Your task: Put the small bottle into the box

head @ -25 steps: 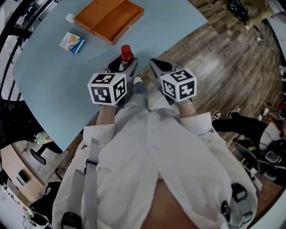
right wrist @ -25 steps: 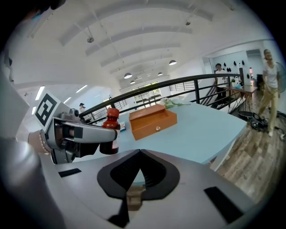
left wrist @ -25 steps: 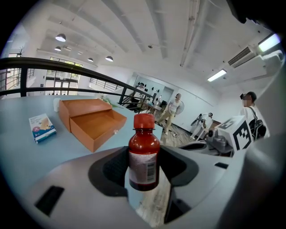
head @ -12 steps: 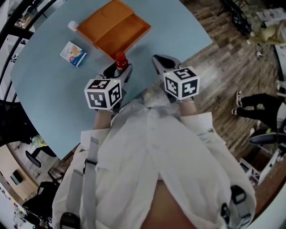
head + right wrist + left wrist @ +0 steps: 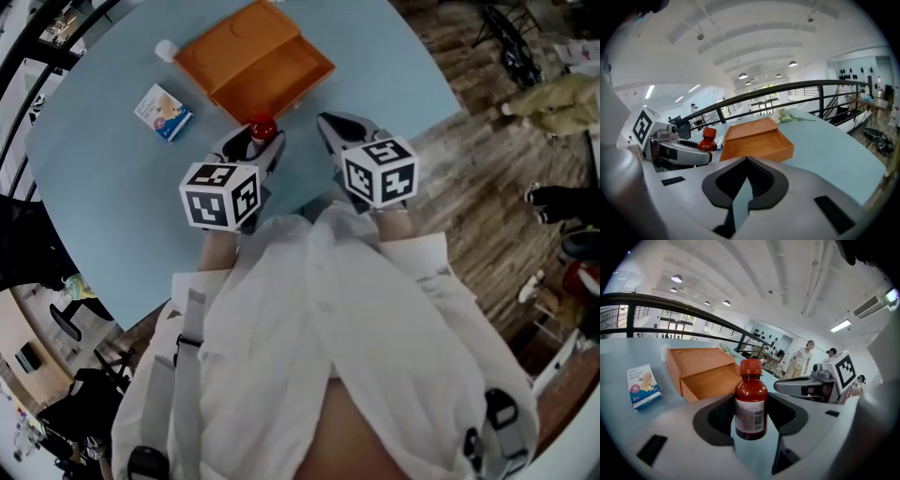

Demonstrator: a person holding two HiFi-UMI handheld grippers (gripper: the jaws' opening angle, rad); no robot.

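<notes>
Gripping small red-capped bottle (image 5: 751, 404) upright in left gripper (image 5: 258, 143), just short of open orange box (image 5: 253, 56); holding right gripper (image 5: 746, 169) closed, empty, near that box.

Small bottle (image 5: 751, 401) dark red, red-capped, white-labelled; box (image 5: 253, 58) orange; surface (image 5: 112, 187) pale blue; carton (image 5: 163, 112) white and blue; left hand-held gripper (image 5: 251, 142) and right hand-held gripper (image 5: 330, 131) grey with black-and-white square markers.
</notes>
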